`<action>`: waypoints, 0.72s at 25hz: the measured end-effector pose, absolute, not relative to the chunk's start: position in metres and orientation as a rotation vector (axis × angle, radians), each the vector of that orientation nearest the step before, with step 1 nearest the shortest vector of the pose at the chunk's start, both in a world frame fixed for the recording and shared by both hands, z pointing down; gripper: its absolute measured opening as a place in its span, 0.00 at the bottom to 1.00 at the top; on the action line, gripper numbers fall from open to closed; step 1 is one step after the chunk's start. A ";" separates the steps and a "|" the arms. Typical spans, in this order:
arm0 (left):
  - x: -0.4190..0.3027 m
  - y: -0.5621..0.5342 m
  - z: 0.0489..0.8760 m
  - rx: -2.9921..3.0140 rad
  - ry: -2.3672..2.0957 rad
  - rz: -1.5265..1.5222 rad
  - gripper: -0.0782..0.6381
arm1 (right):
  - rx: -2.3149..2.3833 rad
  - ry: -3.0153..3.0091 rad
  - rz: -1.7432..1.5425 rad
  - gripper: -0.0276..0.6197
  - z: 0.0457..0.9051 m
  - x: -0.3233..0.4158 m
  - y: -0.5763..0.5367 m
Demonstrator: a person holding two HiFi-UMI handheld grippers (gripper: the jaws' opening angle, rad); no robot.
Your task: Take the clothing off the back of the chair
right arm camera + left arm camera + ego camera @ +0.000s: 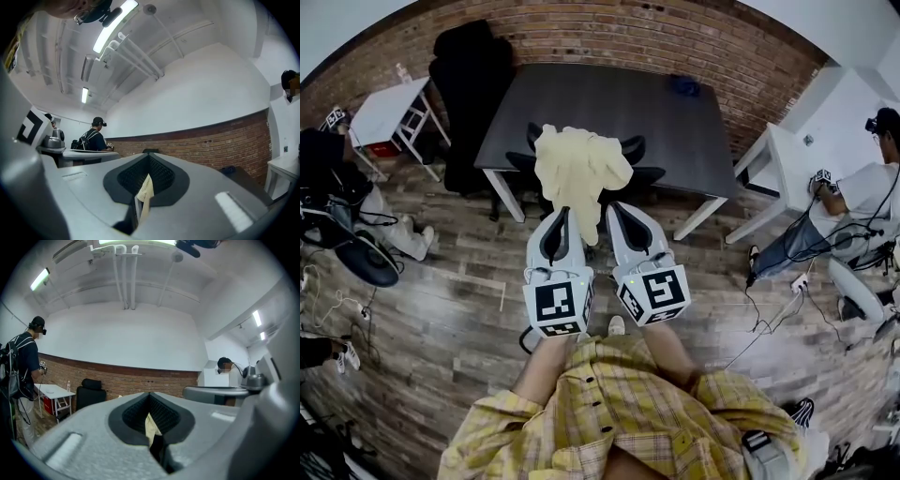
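Note:
A pale cream garment (578, 172) hangs in the air in front of a black office chair (639, 161) at the dark table (609, 108). My left gripper (565, 212) is shut on the garment's near left edge and my right gripper (610, 206) is shut on its near right edge, side by side. In the left gripper view a strip of cream cloth (151, 427) shows pinched between the closed jaws. The right gripper view shows the same, a fold of cream cloth (144, 193) caught in the closed jaws. Most of the chair is hidden behind the garment.
A second black chair (469, 89) stands at the table's left end. White side tables stand at left (389, 110) and right (789, 159). A seated person (342, 202) is at left, another person (862, 202) at right. Cables (769, 309) trail over the wooden floor.

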State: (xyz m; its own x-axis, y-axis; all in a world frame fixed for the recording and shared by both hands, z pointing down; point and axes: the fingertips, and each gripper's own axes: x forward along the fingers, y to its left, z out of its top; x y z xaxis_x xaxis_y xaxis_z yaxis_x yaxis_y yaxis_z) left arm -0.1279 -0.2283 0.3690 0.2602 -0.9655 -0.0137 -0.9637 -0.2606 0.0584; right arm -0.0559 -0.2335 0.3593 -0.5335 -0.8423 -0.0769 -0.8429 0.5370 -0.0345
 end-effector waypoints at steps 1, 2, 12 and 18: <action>-0.125 -0.233 0.369 2.464 -1.887 -0.067 0.10 | -1.470 2.683 0.012 0.04 0.360 -0.054 -0.237; -0.123 -0.238 0.369 2.466 -1.888 -0.059 0.10 | -1.467 2.685 0.014 0.04 0.359 -0.053 -0.241; -0.110 -0.284 0.374 2.450 -1.927 -0.013 0.10 | -1.436 2.708 0.021 0.04 0.365 -0.043 -0.274; -0.103 -0.306 0.378 2.452 -1.897 0.039 0.11 | -1.423 2.707 0.011 0.04 0.367 -0.038 -0.290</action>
State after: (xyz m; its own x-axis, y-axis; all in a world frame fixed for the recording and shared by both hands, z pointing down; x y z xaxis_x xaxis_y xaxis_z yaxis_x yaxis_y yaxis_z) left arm -0.1034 -0.3061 0.3780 0.2513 -0.9669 0.0449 -0.9679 -0.2507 0.0168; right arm -0.0378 -0.2899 0.3672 -0.5640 -0.8221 -0.0772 -0.8228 0.5675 -0.0321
